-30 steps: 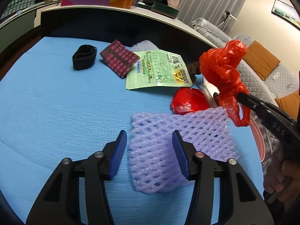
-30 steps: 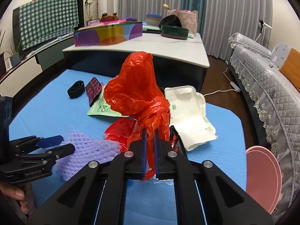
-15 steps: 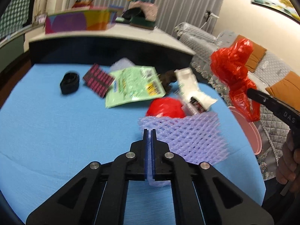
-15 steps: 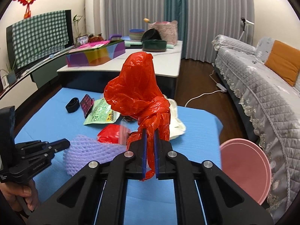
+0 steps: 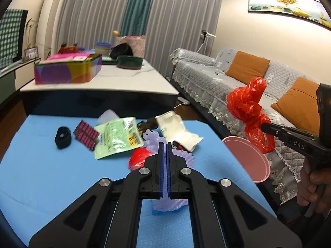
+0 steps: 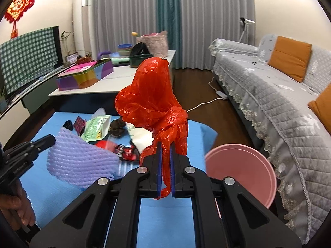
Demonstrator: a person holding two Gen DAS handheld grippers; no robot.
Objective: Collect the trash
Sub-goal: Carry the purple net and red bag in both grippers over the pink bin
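Note:
My left gripper (image 5: 165, 144) is shut on a purple foam net (image 5: 187, 158), held up off the blue table (image 5: 51, 175); the net also shows in the right wrist view (image 6: 80, 161). My right gripper (image 6: 164, 144) is shut on a knotted red plastic bag (image 6: 153, 103), held in the air; the bag also shows in the left wrist view (image 5: 248, 111), above the pink bin (image 5: 246, 161). On the table lie a green packet (image 5: 116, 137), a white foam box (image 5: 178, 130), a red wrapper (image 5: 138, 159), a pink-black packet (image 5: 86, 134) and a black band (image 5: 62, 137).
The pink bin (image 6: 242, 169) stands off the table's right edge, beside a grey sofa (image 6: 279, 107). A white counter (image 5: 93, 82) with a colourful box (image 5: 66, 70) and bowls stands behind the table. A brown lump (image 6: 117, 127) lies near the white foam box.
My left gripper closed on the purple net and lifted it off the table. My right gripper carried the red bag up and to the right, toward the pink bin.

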